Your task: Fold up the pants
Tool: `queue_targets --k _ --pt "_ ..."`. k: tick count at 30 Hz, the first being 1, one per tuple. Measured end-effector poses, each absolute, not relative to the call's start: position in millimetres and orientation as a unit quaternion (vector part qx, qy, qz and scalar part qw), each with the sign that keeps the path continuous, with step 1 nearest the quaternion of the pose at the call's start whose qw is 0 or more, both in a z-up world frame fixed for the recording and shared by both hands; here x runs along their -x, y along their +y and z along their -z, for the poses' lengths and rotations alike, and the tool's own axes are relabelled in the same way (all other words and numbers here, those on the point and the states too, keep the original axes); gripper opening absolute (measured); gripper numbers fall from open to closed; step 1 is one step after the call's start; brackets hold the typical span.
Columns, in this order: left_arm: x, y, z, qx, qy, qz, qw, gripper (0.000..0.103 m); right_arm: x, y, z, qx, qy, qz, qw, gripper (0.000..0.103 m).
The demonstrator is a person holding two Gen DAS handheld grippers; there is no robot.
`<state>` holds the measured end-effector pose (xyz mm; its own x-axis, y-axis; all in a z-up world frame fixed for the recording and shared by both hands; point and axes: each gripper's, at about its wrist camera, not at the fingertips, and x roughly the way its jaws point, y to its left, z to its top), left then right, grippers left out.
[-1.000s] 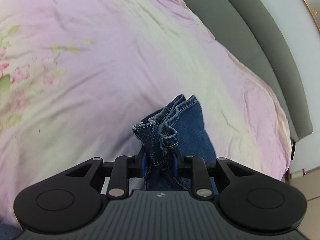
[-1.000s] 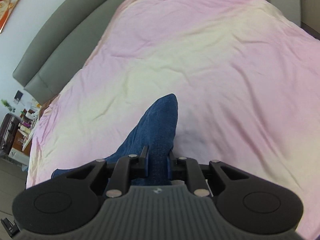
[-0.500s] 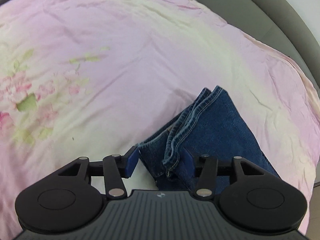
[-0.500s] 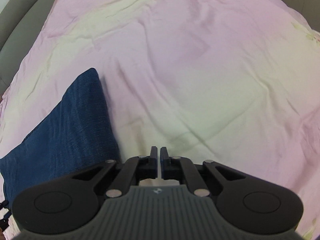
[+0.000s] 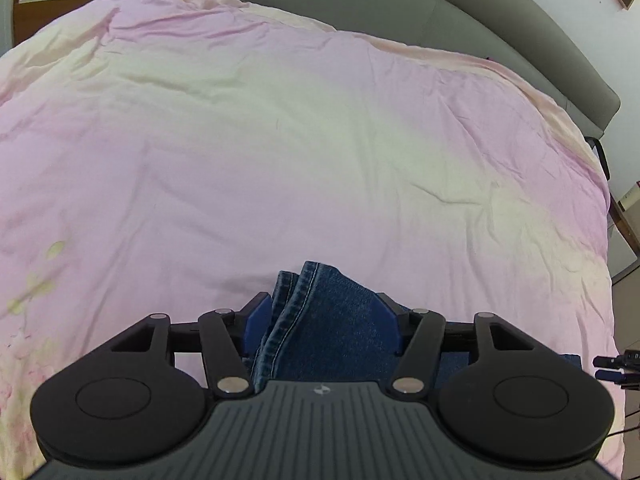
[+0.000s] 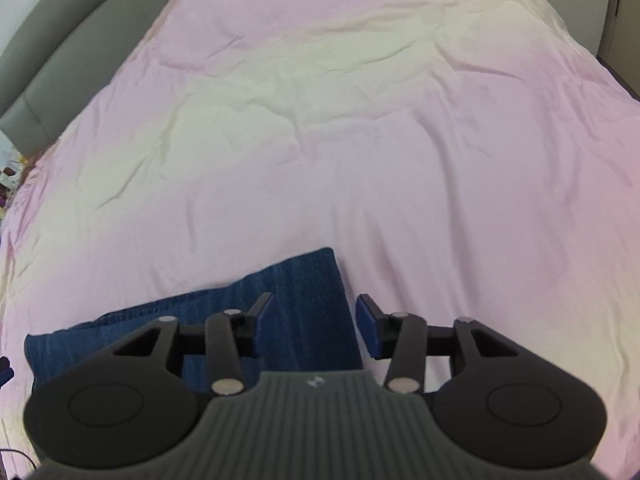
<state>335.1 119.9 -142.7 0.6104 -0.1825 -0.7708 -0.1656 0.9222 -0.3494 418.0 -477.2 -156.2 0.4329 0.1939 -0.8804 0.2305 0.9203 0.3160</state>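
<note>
Fingers of the left gripper (image 5: pixel 325 322) stand wide apart w/ the blue jeans (image 5: pixel 336 332) lying between them, hem stitching up front nr the left pad; whether a pad touches the denim can't be told. 1 s ago this gripper was pinched tight on the bunched hems; half a sec ago it had already spread, and now the gap is wider yet, w/ the view swung up toward the grey headboard (image 5: pixel 460 8). Right gripper (image 6: pixel 315 316) also has its fingers wide, straddling the jeans' (image 6: pixel 280 312) far right corner: left finger over the denim, right finger (image 6: pixel 368 316) over the bedsheet (image 6: pixel 320 140) just beside the cloth edge. That's a change too: 1 s ago it clamped a fold of denim, half a sec ago its fingers were nearly together w/ the jeans off to the left. Jeans now lie flat as a folded dark-blue slab on the pink-and-cream sheet, at the near edge of the bed, stretching left from the right gripper.
</note>
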Motion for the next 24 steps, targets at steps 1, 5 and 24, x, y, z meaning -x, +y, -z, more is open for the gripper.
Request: queue_targets --k 1,5,24 --pt "-343 118 147 0.191 0.447 0.007 0.874 0.068 -430 -475 159 -0.195 0.541 0.022 0.818 0.047" --pt "-362 111 162 0.172 0.464 0.012 0.869 0.068 -471 -462 174 -0.177 0.582 0.039 0.792 0.052" --pt "-392 71 181 0.085 0.482 0.025 0.872 0.017 -449 -484 205 -0.192 0.547 0.026 0.814 0.005"
